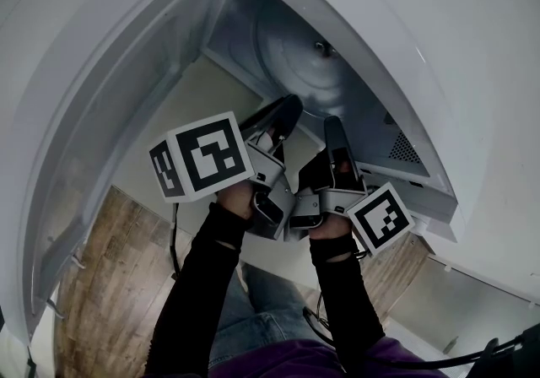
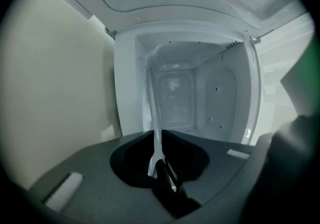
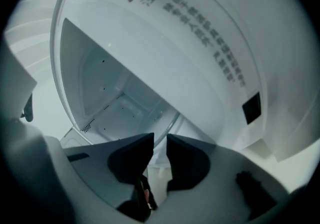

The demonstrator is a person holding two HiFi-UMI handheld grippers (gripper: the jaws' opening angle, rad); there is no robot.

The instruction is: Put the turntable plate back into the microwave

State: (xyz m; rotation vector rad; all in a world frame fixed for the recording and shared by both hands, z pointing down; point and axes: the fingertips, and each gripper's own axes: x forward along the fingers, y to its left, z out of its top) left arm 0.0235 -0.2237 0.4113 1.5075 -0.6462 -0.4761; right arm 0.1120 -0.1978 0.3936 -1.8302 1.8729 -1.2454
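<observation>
The clear glass turntable plate (image 1: 308,72) hangs tilted inside the open white microwave (image 1: 422,47). Both grippers hold its near rim. In the head view my left gripper (image 1: 283,113) grips the rim on the left and my right gripper (image 1: 335,133) grips it just to the right. The left gripper view shows the plate (image 2: 151,93) edge-on, running up from between the shut jaws of the left gripper (image 2: 157,135) toward the cavity's back wall. In the right gripper view the plate (image 3: 150,68) spreads as a pale sheet out from the right gripper (image 3: 160,150), whose pads sit on its rim.
The microwave door (image 1: 101,115) stands swung open at the left. The cavity's side wall with its vent holes (image 1: 405,148) lies close to the right gripper. A cream counter (image 1: 194,106) lies under the door opening, and a wooden floor (image 1: 110,283) is below.
</observation>
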